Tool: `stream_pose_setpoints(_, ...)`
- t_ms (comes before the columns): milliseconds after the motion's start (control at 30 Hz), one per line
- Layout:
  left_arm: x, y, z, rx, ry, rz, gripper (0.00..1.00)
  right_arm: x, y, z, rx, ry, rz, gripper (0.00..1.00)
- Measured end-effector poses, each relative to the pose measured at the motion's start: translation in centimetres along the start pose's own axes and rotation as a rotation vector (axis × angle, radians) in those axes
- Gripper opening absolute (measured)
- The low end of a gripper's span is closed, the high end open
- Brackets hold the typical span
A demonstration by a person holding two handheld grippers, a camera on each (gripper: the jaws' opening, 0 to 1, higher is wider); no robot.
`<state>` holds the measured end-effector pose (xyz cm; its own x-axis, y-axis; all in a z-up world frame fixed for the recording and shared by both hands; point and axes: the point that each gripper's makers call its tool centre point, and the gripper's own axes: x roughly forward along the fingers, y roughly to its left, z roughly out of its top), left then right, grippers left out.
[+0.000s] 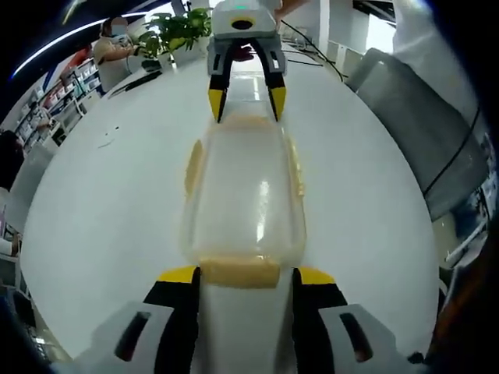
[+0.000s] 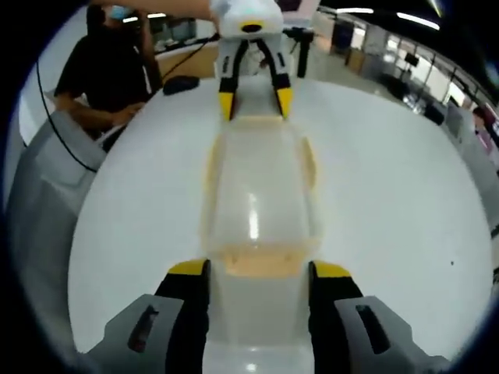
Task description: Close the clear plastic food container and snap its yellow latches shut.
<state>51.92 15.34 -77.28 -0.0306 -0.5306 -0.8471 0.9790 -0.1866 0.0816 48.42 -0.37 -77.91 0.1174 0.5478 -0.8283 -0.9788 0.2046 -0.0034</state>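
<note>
Latch states on the container (image 1: 243, 206) are unclear; both grippers (image 1: 245, 274) (image 2: 257, 269) gape at its ends on a white table (image 1: 101, 210).

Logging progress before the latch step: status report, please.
Left gripper and right gripper open, one at each end of the clear food container. Lid on. White table around it unobstructed.

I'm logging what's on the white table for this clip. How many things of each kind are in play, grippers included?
Clear plastic containers with lid: 1, the food container
Yellow latches visible on it: 4, e.g. the near end latch
Grippers: 2, the left gripper and the right gripper, one at each end of the container
Total: 7
</note>
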Motion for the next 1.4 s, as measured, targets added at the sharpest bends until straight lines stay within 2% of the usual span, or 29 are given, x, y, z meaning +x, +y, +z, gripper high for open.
stream_pose_setpoints(533,0.61,0.53,-0.12,0.005,-0.029,-0.018,0.39,0.89,-0.14,0.18,-0.019,0.004,0.003,0.46)
stream_pose_setpoints(633,0.67,0.49,-0.27,-0.004,-0.026,-0.026,0.35,0.92,0.13,0.21,-0.033,0.01,0.009,0.43)
stream_pose_setpoints(800,0.69,0.51,-0.24,0.004,-0.026,-0.026,0.35,0.89,0.05,0.16,-0.029,0.013,0.009,0.38)
stream_pose_setpoints(1400,0.57,0.32,-0.32,-0.033,-0.009,-0.034,0.33,0.71,0.06,0.32,-0.039,0.031,0.0,0.35)
